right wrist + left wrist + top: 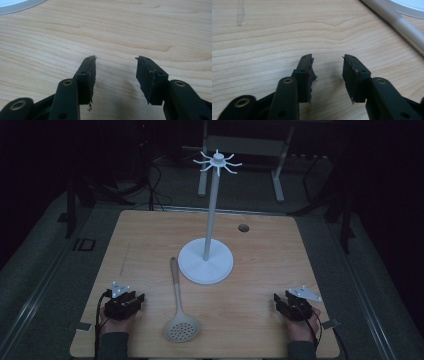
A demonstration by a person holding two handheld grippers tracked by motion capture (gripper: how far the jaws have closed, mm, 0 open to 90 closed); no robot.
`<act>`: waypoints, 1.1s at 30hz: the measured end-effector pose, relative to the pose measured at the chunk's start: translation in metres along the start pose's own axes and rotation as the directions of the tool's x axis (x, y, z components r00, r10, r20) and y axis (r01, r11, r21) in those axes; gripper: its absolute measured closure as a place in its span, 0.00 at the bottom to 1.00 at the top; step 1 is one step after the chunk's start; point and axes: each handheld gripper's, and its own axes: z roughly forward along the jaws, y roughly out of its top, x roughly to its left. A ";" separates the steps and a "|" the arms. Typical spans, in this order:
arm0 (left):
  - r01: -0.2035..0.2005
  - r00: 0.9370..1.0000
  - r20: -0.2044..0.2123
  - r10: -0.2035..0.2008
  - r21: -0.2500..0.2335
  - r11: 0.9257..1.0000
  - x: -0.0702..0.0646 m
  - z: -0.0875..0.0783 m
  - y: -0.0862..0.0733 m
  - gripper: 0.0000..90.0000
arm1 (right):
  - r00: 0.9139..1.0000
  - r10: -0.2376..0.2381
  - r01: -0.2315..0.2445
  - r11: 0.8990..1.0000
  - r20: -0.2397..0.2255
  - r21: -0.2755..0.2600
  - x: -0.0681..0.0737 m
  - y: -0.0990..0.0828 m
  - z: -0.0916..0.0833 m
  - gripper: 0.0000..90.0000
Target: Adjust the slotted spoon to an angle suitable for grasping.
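A white slotted spoon lies on the wooden table, bowl toward the front edge and handle pointing away toward the stand. A white hook stand with a round base, a tall pole and a ring of hooks on top is at the table's middle. My left gripper rests near the front left, open, left of the spoon's bowl. My right gripper rests at the front right, open. Bare wood lies between the left gripper's jaws; the spoon's handle crosses the upper right. The right gripper holds nothing.
A small round hole sits in the table's far right part. The stand's base edge shows at the upper left of the right gripper view. Dark floor, cables and a table frame lie beyond the far edge.
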 end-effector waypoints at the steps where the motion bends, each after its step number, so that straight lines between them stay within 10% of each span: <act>1: -0.011 1.000 0.004 0.011 0.001 1.000 -0.002 0.000 0.001 0.69 | 1.000 -0.001 0.001 1.000 0.006 -0.001 0.000 0.000 -0.001 0.55; 13: -0.144 0.987 0.074 0.143 0.009 0.990 -0.027 0.001 0.010 0.98 | 0.999 0.009 -0.008 0.999 0.050 -0.033 -0.007 -0.004 -0.009 0.55; 33: -0.355 0.920 0.196 0.339 0.051 0.934 -0.089 0.019 0.015 1.00 | 0.997 -0.007 0.012 0.999 0.082 -0.052 -0.007 -0.003 -0.010 0.55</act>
